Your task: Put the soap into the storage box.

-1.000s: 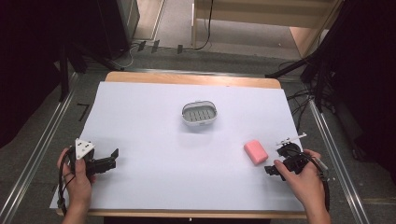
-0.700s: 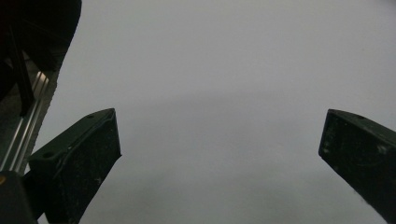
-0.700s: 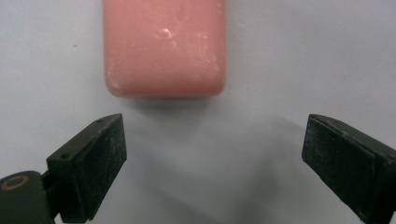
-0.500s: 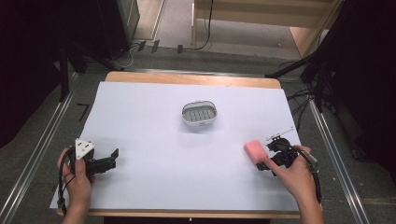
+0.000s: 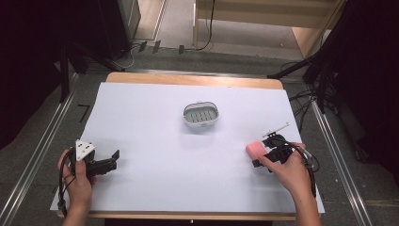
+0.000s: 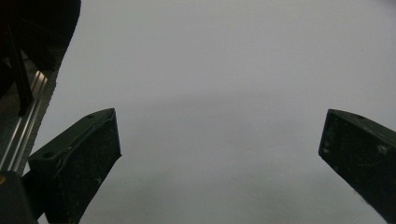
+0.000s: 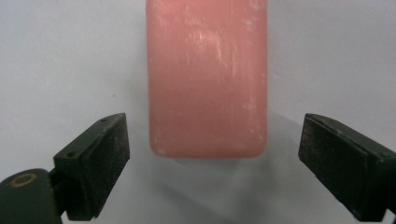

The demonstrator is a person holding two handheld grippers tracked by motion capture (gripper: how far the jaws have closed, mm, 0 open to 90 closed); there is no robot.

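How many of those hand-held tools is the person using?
2. The left tool rests near the table's front-left corner, jaws open over bare surface. The right tool is at the right side, jaws closing around the pink soap bar, not yet touching.

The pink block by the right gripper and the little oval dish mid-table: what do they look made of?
Pink block: probably a bar of soap, matte and waxy, with rounded corners and whitish scuffs; foam or plastic can't be ruled out.

Oval dish: likely plastic, pale smooth rim with a grey slotted floor, like a soap dish; too small to be sure.
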